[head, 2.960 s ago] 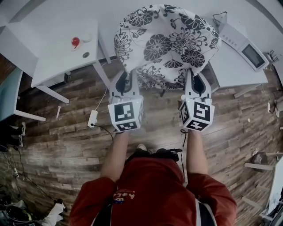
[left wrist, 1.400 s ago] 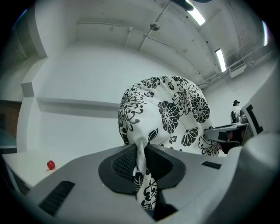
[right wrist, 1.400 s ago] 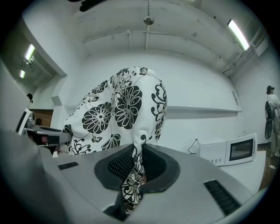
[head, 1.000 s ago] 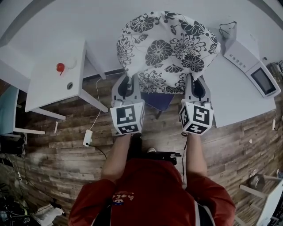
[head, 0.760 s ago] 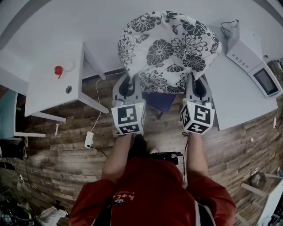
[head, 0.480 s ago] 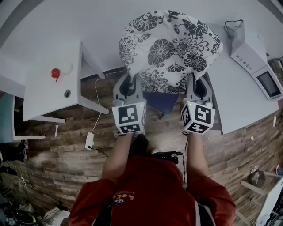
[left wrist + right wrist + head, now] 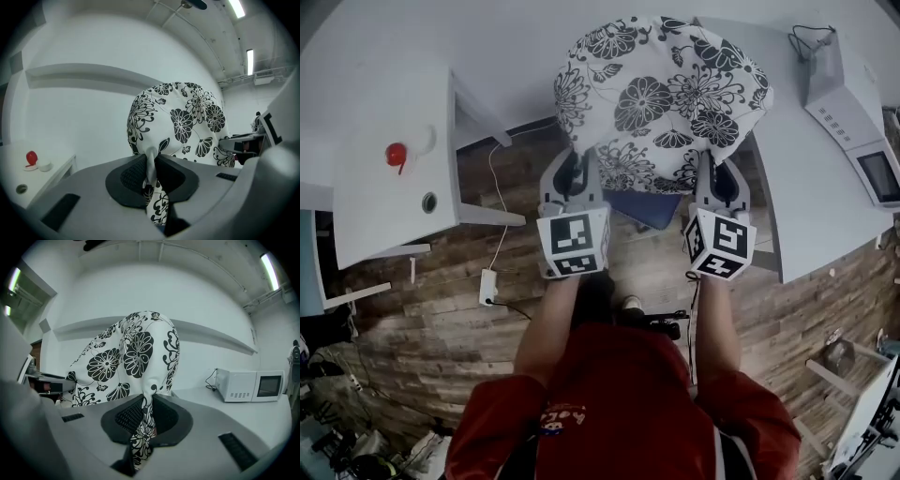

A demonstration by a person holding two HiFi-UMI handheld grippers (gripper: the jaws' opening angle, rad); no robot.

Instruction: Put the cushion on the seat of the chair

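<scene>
A white cushion with black flowers [image 7: 661,94] hangs in the air in front of me, held by its near edge at two points. My left gripper [image 7: 574,178] is shut on its left hem, my right gripper [image 7: 719,183] on its right hem. Just under that near edge shows part of the chair's blue seat [image 7: 642,208]; the rest of the chair is hidden. In the left gripper view the cushion [image 7: 183,122] bulges up beyond the left gripper [image 7: 150,176], fabric pinched between its pads. The right gripper view shows the cushion [image 7: 131,352] pinched likewise in the right gripper [image 7: 146,416].
A white table [image 7: 375,197] with a red object [image 7: 396,153] stands at the left. At the right a white counter [image 7: 811,216] carries a microwave [image 7: 862,112]. A power strip [image 7: 487,286] with its cable lies on the wooden floor.
Both grippers keep their hold on the cushion. The blue seat has come into view under the cushion's near edge. The left table and red object have drifted left and down in the head view.
</scene>
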